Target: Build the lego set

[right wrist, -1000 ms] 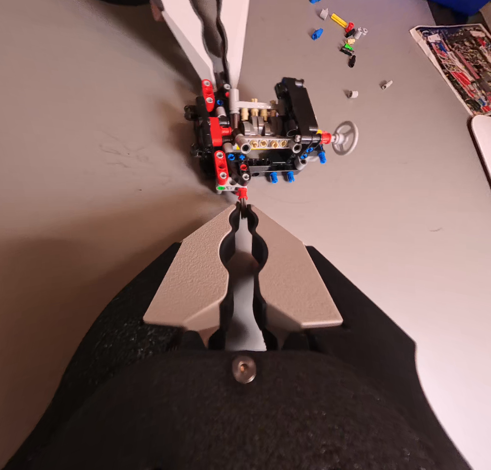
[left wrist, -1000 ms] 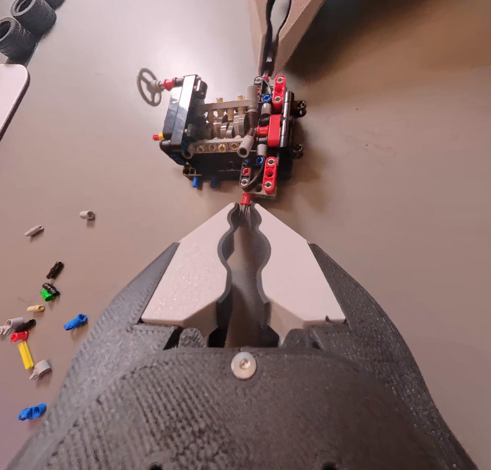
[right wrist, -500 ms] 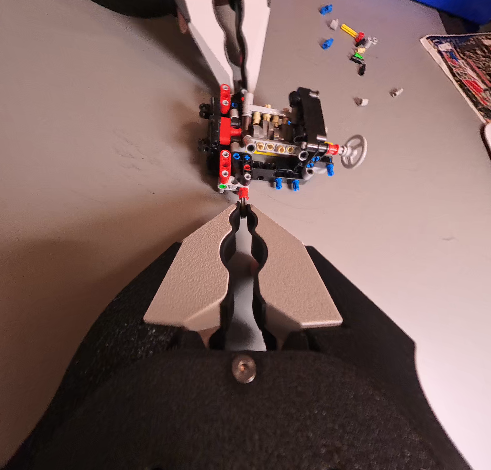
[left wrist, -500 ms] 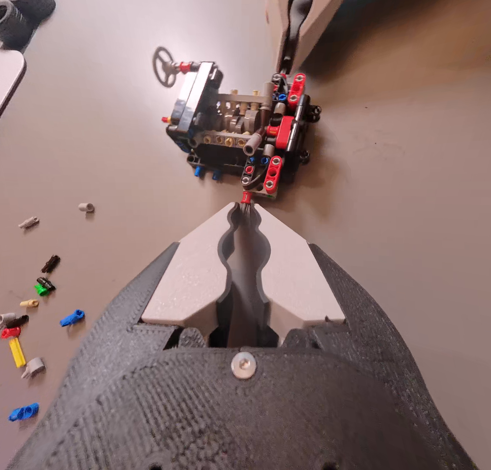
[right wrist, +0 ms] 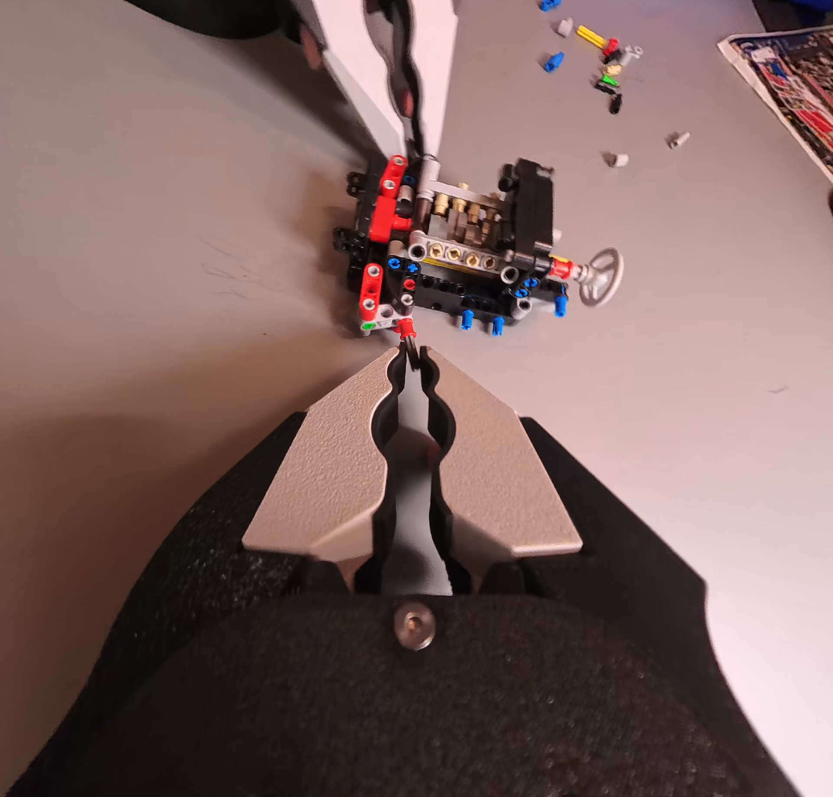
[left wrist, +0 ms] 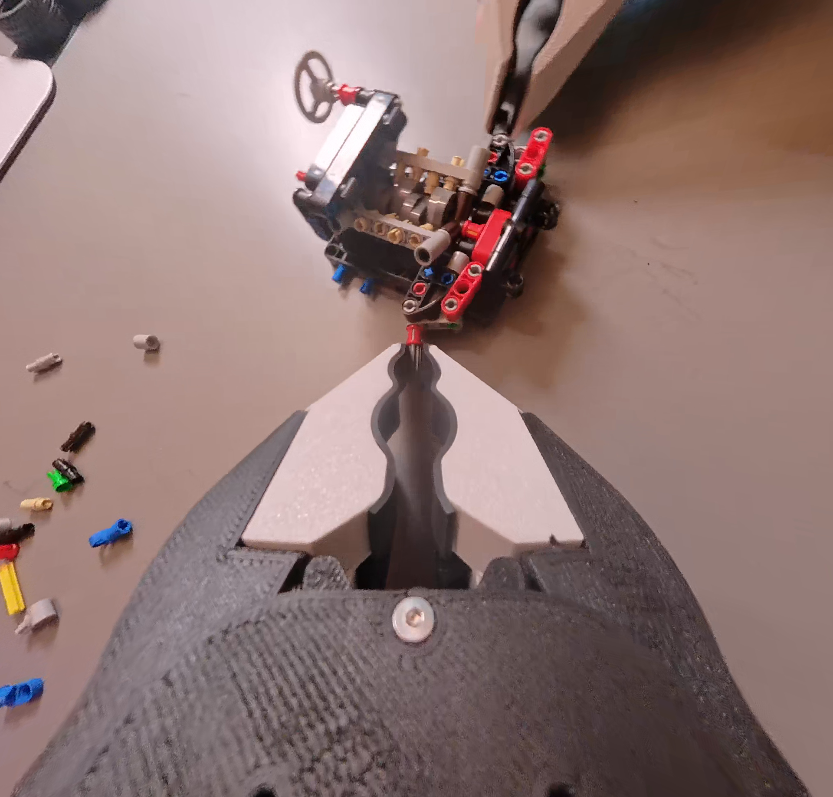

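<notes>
1. The left tongs are nearly closed, pinching the black shaft of a red-tipped axle pin at one corner of the half-built lego model. As I read it, this grip both steadies that end and presses the pin home.
2. The right tongs pinch a matching red-tipped pin at the opposite corner, their tips narrowed around it. Gripped from both ends, the model cannot slide while the pins are pushed.
3. The model sits on the counter between the two tongs, its grey steering wheel sticking out sideways, clear of both grips.
4. Spare parts lie scattered well apart from the model, probably kept within reach for later steps.
5. The counter is plain, matte and grey-brown, faintly scuffed.
6. Black tyres sit at one far corner and a printed instruction booklet lies at an edge.
</notes>
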Tool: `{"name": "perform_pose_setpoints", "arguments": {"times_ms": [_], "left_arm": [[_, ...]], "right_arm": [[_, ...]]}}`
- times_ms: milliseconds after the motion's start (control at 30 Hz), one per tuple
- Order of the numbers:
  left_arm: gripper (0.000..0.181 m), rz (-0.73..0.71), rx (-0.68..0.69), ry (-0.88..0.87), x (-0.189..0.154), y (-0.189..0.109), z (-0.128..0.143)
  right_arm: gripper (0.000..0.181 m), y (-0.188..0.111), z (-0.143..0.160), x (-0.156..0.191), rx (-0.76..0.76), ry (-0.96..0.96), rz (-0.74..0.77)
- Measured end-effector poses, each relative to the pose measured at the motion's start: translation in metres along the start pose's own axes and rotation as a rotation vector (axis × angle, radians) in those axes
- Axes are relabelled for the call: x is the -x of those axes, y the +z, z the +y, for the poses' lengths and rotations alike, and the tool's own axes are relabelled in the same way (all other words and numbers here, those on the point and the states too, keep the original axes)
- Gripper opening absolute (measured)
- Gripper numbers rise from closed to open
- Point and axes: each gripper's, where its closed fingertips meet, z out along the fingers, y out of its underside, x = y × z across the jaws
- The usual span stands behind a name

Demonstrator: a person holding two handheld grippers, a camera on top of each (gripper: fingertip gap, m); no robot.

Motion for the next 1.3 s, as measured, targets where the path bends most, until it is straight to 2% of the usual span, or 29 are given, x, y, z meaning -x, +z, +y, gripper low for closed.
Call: {"name": "perform_pose_setpoints", "arguments": {"times_ms": [33,333,433,533,633,867,1000,1200,1300], "left_arm": [[0.002,0.015,-0.007,0.019,-0.003,0.0,0.0],[0.002,0.171,-0.093,0.141,-0.037,-0.001,-0.01],[0.002,0.185,-0.101,0.147,-0.038,0.0,-0.011],[0.002,0.185,-0.104,0.137,-0.036,0.0,-0.012],[0.004,0.15,-0.084,0.122,-0.03,0.0,-0.009],[0.008,-0.031,-0.006,-0.023,0.0,0.005,-0.005],[0.006,-0.105,0.015,-0.086,0.008,0.008,-0.006],[0.004,-0.098,0.01,-0.038,0.005,0.009,-0.007],[0.002,-0.024,-0.024,0.076,-0.009,0.007,-0.009]], "right_arm": [[0.005,0.0,0.002,-0.004,0.015,0.013,0.02],[0.005,-0.001,0.009,-0.021,0.101,0.152,0.175],[0.006,-0.001,0.01,-0.024,0.126,0.265,0.229],[0.006,-0.001,0.011,-0.025,0.147,0.268,0.26],[0.005,-0.001,0.01,-0.024,0.134,0.205,0.242],[0.002,-0.006,0.01,-0.008,0.1,-0.015,0.127],[0.002,-0.006,0.005,0.01,0.033,-0.049,0.002],[0.003,-0.008,0.007,0.004,0.037,-0.036,0.016],[0.005,-0.011,0.013,-0.009,0.075,0.006,0.076]]}}
